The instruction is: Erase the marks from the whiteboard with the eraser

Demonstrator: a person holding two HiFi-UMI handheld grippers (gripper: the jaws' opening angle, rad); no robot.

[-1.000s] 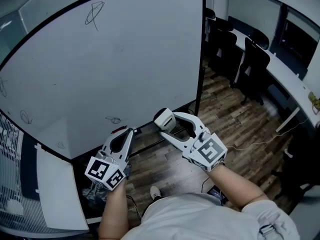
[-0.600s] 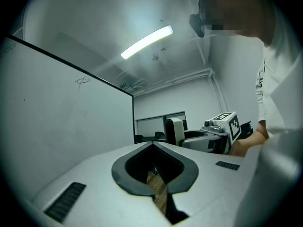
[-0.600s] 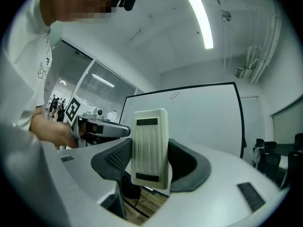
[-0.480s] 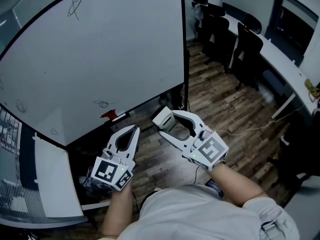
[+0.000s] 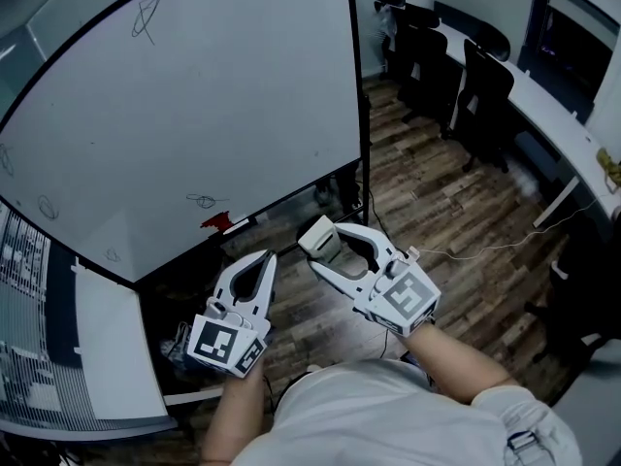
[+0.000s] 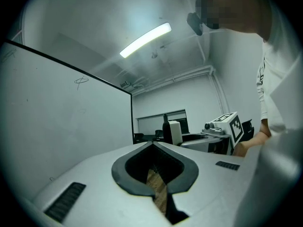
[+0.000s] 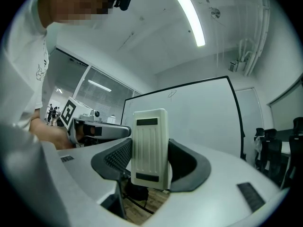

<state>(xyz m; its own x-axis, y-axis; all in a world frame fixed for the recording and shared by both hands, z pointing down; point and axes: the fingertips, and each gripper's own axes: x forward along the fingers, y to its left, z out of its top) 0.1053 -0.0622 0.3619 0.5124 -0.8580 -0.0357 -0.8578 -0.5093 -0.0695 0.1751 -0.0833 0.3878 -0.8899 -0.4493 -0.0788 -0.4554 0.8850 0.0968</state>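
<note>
A large whiteboard [image 5: 194,115] stands ahead on the left, with pen scribbles near its top [image 5: 146,16], its bottom edge [image 5: 204,201] and its left side [image 5: 47,206]. My right gripper [image 5: 318,246] is shut on the cream eraser [image 5: 318,236], also seen upright between the jaws in the right gripper view [image 7: 150,148]. My left gripper [image 5: 265,257] is shut with nothing in it, its tips meeting in the left gripper view [image 6: 152,143]. Both grippers hang low in front of the board's lower right corner, apart from its surface.
A red object [image 5: 216,221] sits on the board's tray. Black office chairs [image 5: 490,95] and a long white desk [image 5: 543,100] stand to the right on the wooden floor [image 5: 427,192]. A white panel [image 5: 112,348] stands at the lower left.
The view has shifted, so the board sits further left and higher. Both grippers have dropped slightly lower in the view. The right gripper still holds the eraser.
</note>
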